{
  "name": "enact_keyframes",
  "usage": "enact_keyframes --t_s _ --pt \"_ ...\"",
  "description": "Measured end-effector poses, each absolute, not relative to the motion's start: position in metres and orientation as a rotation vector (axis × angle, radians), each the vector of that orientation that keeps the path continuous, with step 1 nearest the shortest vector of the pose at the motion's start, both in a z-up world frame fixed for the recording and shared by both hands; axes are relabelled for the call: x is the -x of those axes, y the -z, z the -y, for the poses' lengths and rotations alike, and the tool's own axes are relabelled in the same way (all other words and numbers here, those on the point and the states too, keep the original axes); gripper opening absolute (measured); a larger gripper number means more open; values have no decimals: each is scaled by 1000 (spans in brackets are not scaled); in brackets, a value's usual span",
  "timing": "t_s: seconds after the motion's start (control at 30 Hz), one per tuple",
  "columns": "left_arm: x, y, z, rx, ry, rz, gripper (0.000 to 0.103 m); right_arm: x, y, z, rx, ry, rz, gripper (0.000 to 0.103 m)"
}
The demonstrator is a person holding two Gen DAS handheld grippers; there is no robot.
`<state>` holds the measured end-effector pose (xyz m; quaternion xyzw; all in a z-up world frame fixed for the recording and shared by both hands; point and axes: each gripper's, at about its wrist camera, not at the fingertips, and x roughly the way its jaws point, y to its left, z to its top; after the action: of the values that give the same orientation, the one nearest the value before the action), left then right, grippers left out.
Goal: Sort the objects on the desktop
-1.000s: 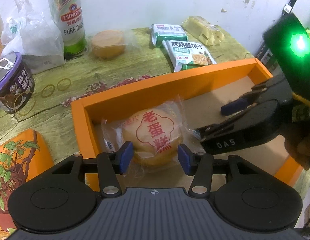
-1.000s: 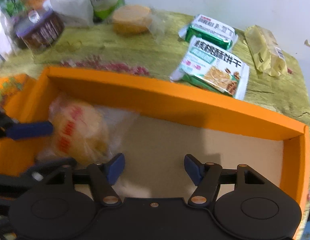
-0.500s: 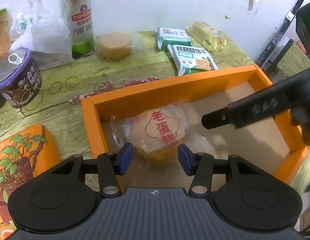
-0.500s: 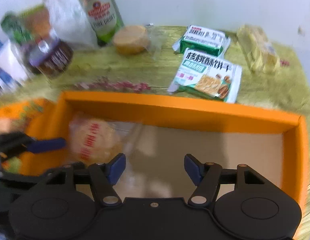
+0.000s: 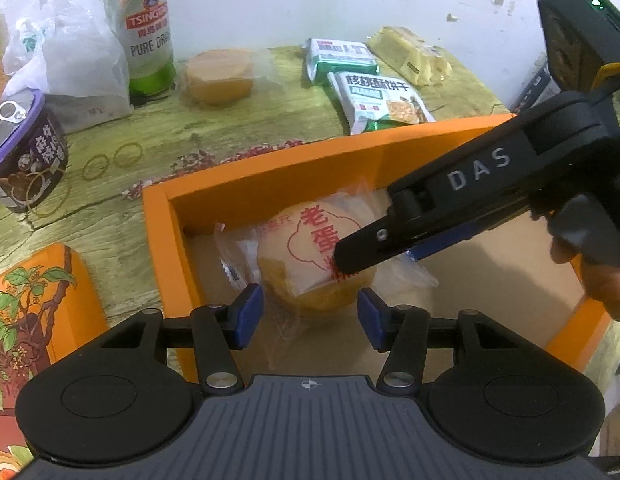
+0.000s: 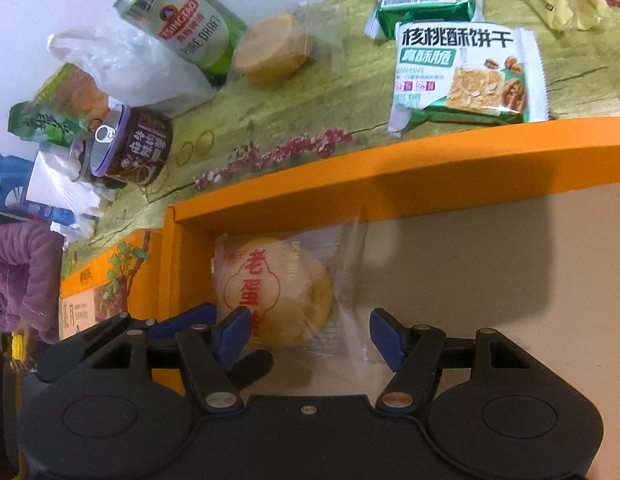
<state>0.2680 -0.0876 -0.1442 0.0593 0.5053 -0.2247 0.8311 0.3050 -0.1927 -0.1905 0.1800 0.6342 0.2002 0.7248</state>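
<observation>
A wrapped yellow cake with red print [image 5: 305,256] lies in the left end of an open orange box [image 5: 269,168]. My left gripper [image 5: 307,316] is open and empty, its blue pads just short of the cake. My right gripper [image 6: 312,336] is open, its pads on either side of the cake [image 6: 269,292] and its wrapper. In the left wrist view the right gripper's fingers [image 5: 366,248] reach in from the right over the cake.
On the green tabletop behind the box lie a walnut biscuit pack [image 5: 382,100], a green pack [image 5: 342,58], a second wrapped cake [image 5: 219,76], a yellow snack [image 5: 410,54], a beer can [image 5: 141,28], a purple tin [image 5: 25,152] and rubber bands. An orange lid [image 5: 33,304] lies to the left.
My right gripper lifted away, then came back down over the cake, tilted left. The left gripper stayed open in front of the cake, edging closer.
</observation>
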Motion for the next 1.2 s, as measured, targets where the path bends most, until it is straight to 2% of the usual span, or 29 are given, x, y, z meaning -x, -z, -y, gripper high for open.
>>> enact_keyframes --t_s 1.2 --pt "-264 139 82 -113 436 -1068 54 -297 184 199 -407 -435 -1365 66"
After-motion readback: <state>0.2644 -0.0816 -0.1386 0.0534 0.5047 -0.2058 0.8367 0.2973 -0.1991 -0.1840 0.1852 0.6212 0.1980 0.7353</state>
